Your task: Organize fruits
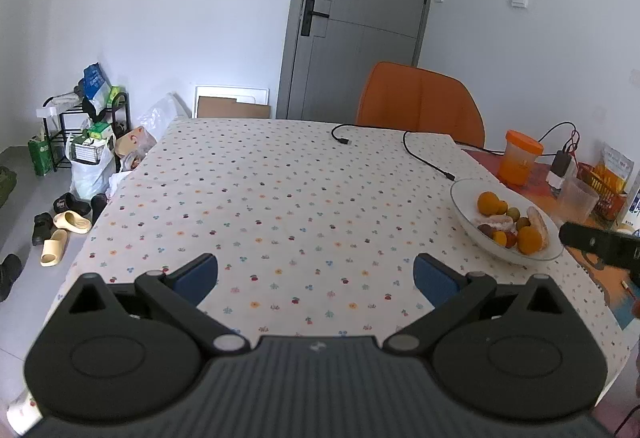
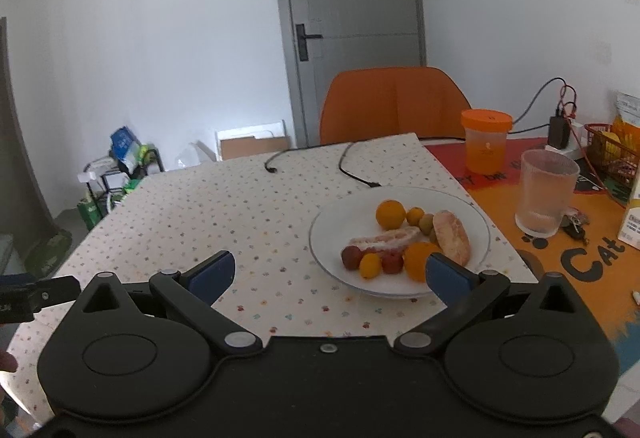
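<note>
Both claws hang spread wide and empty over the spotted tablecloth (image 1: 280,190). All the fruit sits heaped in the shallow clear glass plate (image 2: 320,238): two large oranges, small yellow and reddish fruits, greenish ones, pale peeled wedges. The right gripper (image 2: 328,270) is the nearer one, with the plate just ahead and a touch right of its fingers. The left gripper (image 1: 316,274) sits well apart, the plate (image 1: 460,206) far off to its right. The long pale wedge (image 2: 386,238) lies crosswise to the right claw.

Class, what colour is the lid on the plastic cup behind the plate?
Orange lid, clearest in the right wrist view.
</note>
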The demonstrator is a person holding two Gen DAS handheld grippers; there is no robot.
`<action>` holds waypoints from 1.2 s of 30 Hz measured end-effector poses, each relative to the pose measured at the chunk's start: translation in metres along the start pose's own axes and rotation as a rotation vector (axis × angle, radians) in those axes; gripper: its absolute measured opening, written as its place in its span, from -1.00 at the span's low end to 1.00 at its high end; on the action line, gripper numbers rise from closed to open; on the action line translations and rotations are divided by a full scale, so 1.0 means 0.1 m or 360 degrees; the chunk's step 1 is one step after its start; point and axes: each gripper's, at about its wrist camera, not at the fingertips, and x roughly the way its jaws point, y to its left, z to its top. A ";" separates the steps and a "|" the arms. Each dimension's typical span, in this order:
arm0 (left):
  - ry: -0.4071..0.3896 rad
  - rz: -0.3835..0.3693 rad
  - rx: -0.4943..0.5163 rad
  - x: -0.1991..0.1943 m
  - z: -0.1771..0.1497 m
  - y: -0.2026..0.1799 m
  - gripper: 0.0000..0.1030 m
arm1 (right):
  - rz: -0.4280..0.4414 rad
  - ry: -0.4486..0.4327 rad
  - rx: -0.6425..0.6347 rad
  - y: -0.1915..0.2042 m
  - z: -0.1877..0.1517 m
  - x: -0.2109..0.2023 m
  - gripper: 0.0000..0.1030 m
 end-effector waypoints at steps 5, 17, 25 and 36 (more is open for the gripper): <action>-0.0012 0.0003 0.0027 -0.02 0.01 -0.06 1.00 | 0.0005 0.0018 -0.0005 0.01 -0.05 0.01 1.00; 0.0002 -0.0019 0.0052 -0.04 0.00 -0.13 1.00 | 0.0014 0.0054 0.0038 -0.03 -0.12 0.02 1.00; 0.0022 -0.0016 0.0053 -0.01 -0.02 -0.12 1.00 | 0.0034 0.0070 0.0033 0.00 -0.15 0.04 1.00; 0.0037 -0.0027 0.0065 0.02 -0.04 -0.14 1.00 | 0.0049 0.0089 0.0031 0.02 -0.17 0.06 1.00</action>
